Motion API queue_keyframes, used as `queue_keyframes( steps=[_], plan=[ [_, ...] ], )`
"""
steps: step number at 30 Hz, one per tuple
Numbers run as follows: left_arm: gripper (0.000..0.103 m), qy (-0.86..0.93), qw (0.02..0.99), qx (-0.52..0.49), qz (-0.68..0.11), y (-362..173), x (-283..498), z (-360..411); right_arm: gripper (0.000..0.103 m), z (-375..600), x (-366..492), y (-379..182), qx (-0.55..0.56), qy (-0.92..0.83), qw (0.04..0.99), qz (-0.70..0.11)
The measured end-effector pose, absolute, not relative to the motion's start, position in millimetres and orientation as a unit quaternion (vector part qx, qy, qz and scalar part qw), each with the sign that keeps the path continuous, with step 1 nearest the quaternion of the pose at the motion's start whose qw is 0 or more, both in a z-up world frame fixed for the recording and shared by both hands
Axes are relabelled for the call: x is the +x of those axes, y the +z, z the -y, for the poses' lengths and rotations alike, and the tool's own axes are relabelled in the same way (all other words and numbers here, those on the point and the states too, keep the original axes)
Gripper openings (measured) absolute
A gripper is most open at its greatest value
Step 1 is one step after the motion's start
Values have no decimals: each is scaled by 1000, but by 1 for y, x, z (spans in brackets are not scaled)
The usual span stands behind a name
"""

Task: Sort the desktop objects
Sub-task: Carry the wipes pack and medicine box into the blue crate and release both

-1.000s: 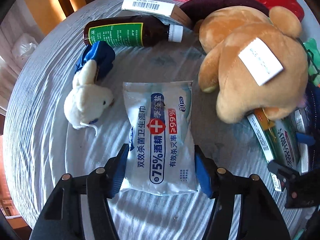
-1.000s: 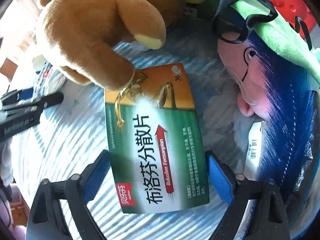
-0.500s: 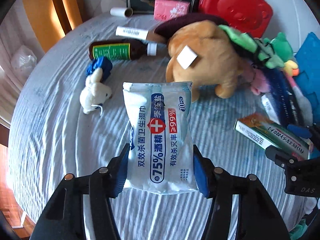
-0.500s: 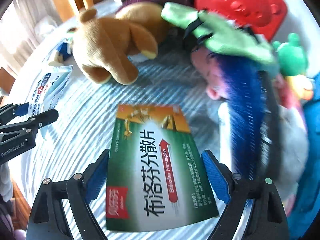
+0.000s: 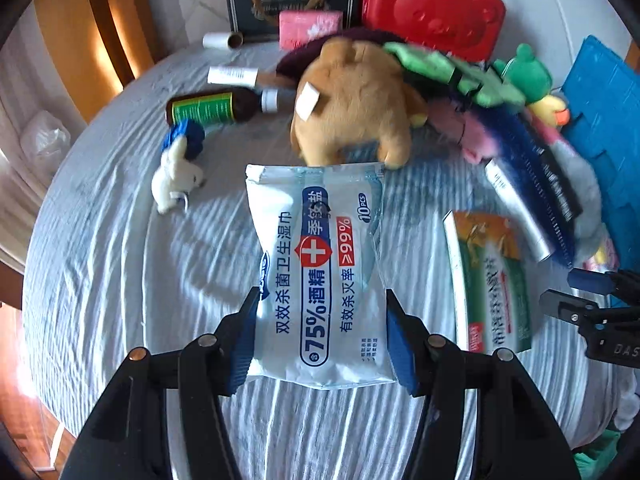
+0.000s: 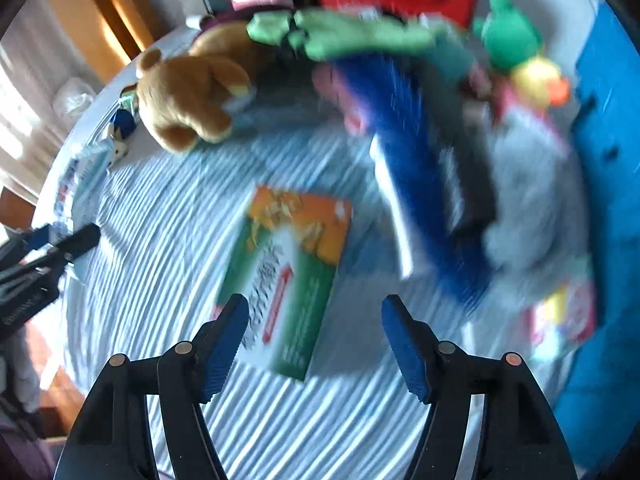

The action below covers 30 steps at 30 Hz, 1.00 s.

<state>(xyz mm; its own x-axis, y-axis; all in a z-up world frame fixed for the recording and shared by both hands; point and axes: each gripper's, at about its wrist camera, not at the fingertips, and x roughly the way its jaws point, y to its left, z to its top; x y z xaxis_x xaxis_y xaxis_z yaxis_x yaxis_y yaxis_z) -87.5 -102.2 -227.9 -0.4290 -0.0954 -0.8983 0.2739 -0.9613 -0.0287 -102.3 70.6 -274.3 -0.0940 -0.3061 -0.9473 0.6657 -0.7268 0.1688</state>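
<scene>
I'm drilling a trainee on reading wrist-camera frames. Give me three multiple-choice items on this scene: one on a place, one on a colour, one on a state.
1. In the left wrist view, the brown bottle lies:
A) left of the teddy bear
B) right of it
C) on top of it

2. The bear-faced case at the back is:
A) blue
B) red
C) white

3. The left gripper is:
A) open and empty
B) shut on a toy
C) shut on the wipes pack

Answers:
1 A, the bottle lies on its side left of the bear.
2 B, the case is plainly red.
3 C, both fingers press the pack's sides.
</scene>
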Motion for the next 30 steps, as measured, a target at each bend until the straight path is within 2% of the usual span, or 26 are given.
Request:
queue_keyframes(
  steps=[2, 4, 11, 13, 17, 18, 21, 26, 30],
  plan=[
    [56, -833, 115, 534, -87, -240, -86, 106, 71, -68, -100, -280, 594, -718, 330, -147],
    [56, -829, 114, 540, -87, -248, -83, 110, 86, -61, -99, -288, 602, -716, 324, -144],
    [56, -826, 87, 552, -76, -263, -88, 117, 93, -22, -104, -313, 628, -709, 293, -133],
    [56, -826, 81, 553, -70, -265, -90, 119, 100, -13, -108, -320, 630, -713, 275, -142],
    [56, -827, 73, 553, -66, -266, -91, 125, 99, -4, -112, -330, 630, -719, 252, -153],
    [56, -828, 71, 553, -66, -266, -91, 127, 88, -3, -111, -328, 621, -726, 247, -163],
    [56, -832, 65, 547, -64, -261, -89, 127, 88, -7, -106, -314, 611, -731, 257, -161],
    [56, -856, 56, 511, -53, -228, -82, 117, 87, -22, -86, -263, 543, -771, 281, -176],
    [56, -887, 40, 460, -35, -181, -77, 92, 88, -46, -75, -206, 469, -822, 279, -161]
  ],
)
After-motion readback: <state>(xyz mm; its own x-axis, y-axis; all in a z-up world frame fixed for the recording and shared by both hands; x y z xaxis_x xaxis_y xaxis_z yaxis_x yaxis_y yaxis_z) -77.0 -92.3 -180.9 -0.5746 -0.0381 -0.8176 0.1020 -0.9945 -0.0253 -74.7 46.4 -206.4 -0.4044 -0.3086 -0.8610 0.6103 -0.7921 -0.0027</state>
